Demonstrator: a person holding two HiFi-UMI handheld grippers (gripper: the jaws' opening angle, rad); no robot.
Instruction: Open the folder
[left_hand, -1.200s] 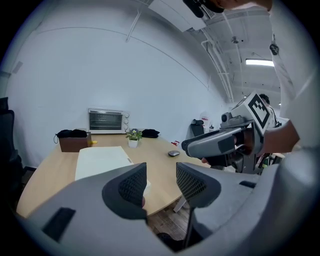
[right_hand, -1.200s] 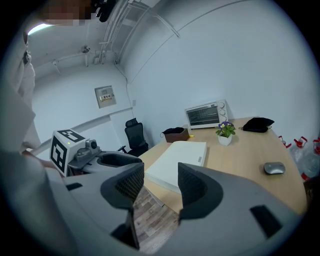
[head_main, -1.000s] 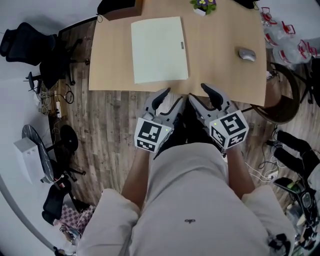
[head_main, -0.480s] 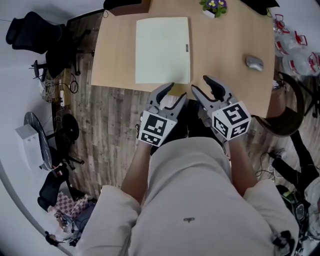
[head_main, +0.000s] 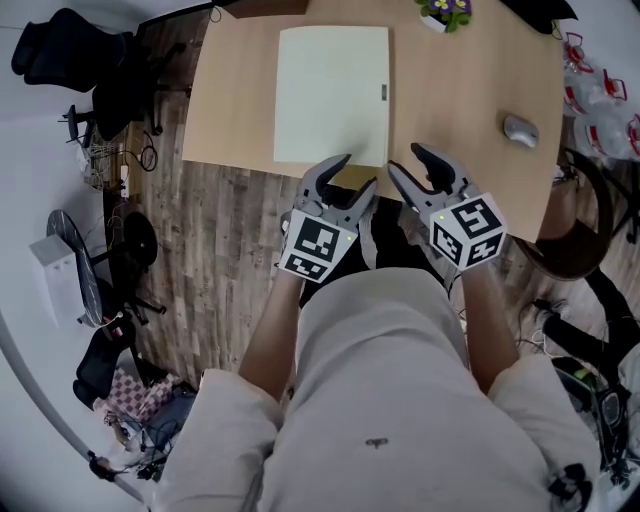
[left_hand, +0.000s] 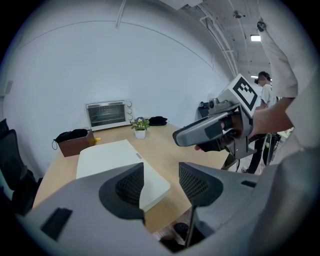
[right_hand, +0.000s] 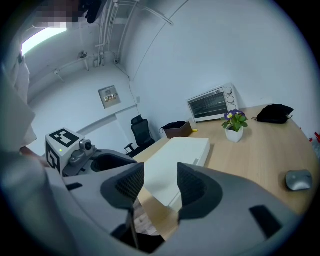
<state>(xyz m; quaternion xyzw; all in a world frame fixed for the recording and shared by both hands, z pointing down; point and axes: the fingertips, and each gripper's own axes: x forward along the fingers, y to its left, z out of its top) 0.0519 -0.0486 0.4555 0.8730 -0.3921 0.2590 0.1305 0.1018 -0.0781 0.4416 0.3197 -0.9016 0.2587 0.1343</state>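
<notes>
A pale, closed folder (head_main: 332, 95) lies flat on the wooden table (head_main: 450, 90), its near edge close to the table's front edge. My left gripper (head_main: 355, 173) hovers at the folder's near right corner. Its jaws have just been opening and nothing is between them. In the left gripper view the folder (left_hand: 112, 160) lies just past the left gripper (left_hand: 161, 182). My right gripper (head_main: 408, 162) is beside it to the right, over the table's front edge, open and empty. The right gripper view shows the folder (right_hand: 175, 160) ahead of the right gripper (right_hand: 161, 184).
A grey mouse (head_main: 521, 130) lies on the table to the right. A small potted plant (head_main: 447, 12) stands at the far edge. A toaster oven (left_hand: 106, 114) and a brown box (left_hand: 74, 142) are at the back. Office chairs (head_main: 70, 60) stand at the left.
Both grippers have moved forward and down toward the table's front edge and the folder's near edge. The left jaws stand a little wider apart than before.
</notes>
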